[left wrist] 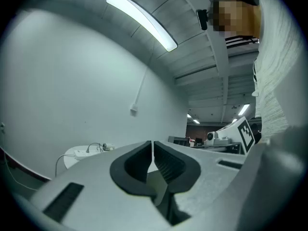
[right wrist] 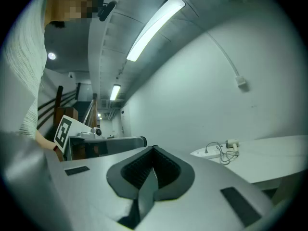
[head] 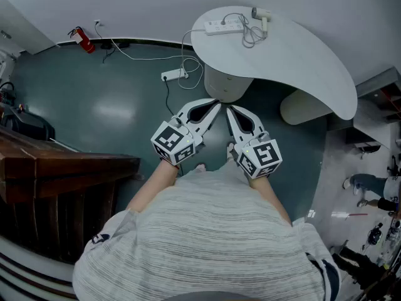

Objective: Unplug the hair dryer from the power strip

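Both pairs of jaws are pressed together with nothing between them. The left gripper [left wrist: 152,146] and the right gripper [right wrist: 154,152] are held level, side by side in front of the person's chest, with their tips close together. The small white hair dryer [head: 262,15] lies well ahead of them, near the far edge of the curved white tabletop [head: 307,64]. Its looped grey cord [head: 250,35] leads to the oblong white power strip [head: 223,26] just beside it.
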A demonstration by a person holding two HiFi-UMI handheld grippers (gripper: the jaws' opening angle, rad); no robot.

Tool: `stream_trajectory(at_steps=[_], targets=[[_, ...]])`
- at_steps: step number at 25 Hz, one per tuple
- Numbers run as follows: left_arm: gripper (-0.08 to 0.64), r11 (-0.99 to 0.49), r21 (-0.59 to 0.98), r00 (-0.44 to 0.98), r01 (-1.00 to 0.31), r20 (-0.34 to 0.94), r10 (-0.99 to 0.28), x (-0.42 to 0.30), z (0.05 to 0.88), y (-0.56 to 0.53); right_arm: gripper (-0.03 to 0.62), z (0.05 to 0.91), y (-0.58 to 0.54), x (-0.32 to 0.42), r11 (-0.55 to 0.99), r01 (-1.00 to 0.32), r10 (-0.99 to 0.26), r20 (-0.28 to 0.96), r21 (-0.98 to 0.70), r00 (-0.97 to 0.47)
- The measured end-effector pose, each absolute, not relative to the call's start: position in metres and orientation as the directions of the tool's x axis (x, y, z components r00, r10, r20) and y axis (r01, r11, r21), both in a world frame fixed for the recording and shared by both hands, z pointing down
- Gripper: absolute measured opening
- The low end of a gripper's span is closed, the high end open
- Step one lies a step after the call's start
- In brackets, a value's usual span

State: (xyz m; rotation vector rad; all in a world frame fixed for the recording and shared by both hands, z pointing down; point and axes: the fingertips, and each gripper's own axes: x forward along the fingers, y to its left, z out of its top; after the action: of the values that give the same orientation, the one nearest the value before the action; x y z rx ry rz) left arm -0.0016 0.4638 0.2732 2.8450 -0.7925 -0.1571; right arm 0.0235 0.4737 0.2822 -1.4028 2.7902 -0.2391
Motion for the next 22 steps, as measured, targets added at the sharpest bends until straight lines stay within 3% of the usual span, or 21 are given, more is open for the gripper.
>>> stream_trajectory(at_steps=[14,22], targets=[[0.009,-0.840,0.196,0.848,-0.506,-0.065,-0.526,-0.020,0.266,0.476,0.025,0.276,0.487,0.004,0.595,-0.796,-0.795,0.067,-0.114,-0.603],[0.009,-0.835,0.202,0.844,-0.512,-0.065,-0.533,-0.028,0.270,0.476,0.028,0.264,0.486,-0.001,0.602,-0.780,-0.792,-0.001,-0.171,-0.611]])
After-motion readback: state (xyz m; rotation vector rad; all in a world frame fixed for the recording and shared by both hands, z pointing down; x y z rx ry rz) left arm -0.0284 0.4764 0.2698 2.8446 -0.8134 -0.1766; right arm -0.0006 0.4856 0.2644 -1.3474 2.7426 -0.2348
